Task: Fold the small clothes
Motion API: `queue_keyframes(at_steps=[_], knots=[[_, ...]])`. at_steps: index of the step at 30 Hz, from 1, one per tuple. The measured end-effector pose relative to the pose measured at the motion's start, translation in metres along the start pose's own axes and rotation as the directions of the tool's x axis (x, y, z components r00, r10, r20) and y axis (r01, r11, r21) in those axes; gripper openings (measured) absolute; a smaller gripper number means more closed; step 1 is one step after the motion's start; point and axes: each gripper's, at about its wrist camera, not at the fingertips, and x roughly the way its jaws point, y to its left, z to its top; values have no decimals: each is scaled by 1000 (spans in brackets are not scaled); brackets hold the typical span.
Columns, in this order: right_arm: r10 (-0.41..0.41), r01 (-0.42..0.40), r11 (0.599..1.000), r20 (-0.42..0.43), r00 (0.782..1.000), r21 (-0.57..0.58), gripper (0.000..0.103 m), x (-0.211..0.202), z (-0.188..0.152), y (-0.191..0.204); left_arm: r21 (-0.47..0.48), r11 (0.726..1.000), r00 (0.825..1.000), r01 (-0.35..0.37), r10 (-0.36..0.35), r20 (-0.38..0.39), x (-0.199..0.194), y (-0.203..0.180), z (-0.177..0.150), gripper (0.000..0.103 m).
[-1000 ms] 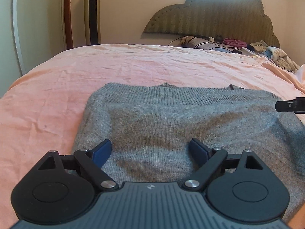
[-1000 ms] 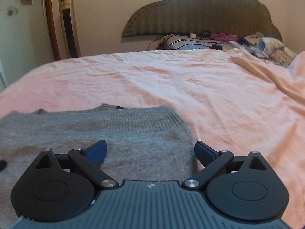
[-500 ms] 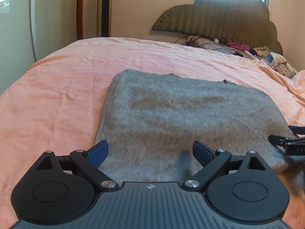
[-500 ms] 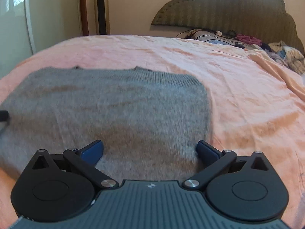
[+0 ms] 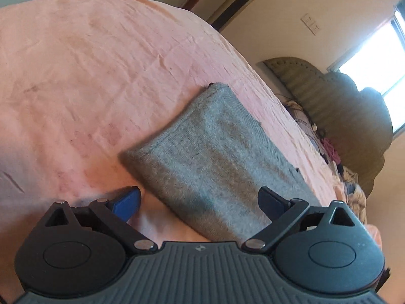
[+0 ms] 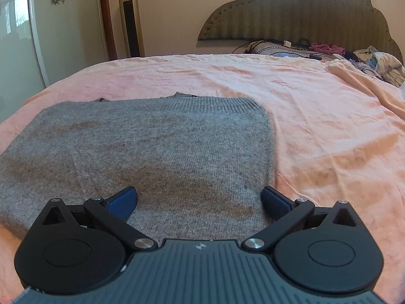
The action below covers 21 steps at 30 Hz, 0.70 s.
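A grey knit sweater [image 6: 152, 152] lies folded flat in a rectangle on the pink bedsheet [image 6: 316, 126]; it also shows in the left wrist view [image 5: 210, 162]. My left gripper [image 5: 200, 200] is open and empty, rolled to one side, above the sweater's near left edge. My right gripper [image 6: 198, 198] is open and empty, just above the sweater's near right part, its right finger [image 6: 274, 202] by the sweater's right edge.
A padded headboard [image 6: 291, 12] stands at the far end of the bed. Loose clothes [image 6: 374, 63] and cables lie piled below it at the far right. A tower fan [image 6: 130, 17] stands by the wall beyond the bed's left side.
The left gripper has swung left and rolled, so its view is tilted and shows the sweater's left edge. The right gripper stayed over the sweater's right part, with little shift. Both stayed open.
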Motion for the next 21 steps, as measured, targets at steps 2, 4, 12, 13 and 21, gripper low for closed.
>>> queue_keyframes(at_steps=[2,4,12,13,21], knots=[[6,-6,1000,4,1000,8,103,-1,0,-1,-31,999,1000,-7,8,14,7,-3,3,96],[14,-14,1000,9,1000,17,103,-1,0,-4,-28,997,998,-66,67,21,13,-9,3,49],[33,-34,999,18,999,42,103,-4,-1,-8,180,956,973,-231,226,52,23,-47,-9,6],[40,-41,998,21,999,54,103,-4,-1,-9,240,943,972,-232,218,83,21,-61,-12,6],[406,-477,656,258,876,585,103,-28,20,-103,804,593,993,45,-112,28,34,-202,-116,6]])
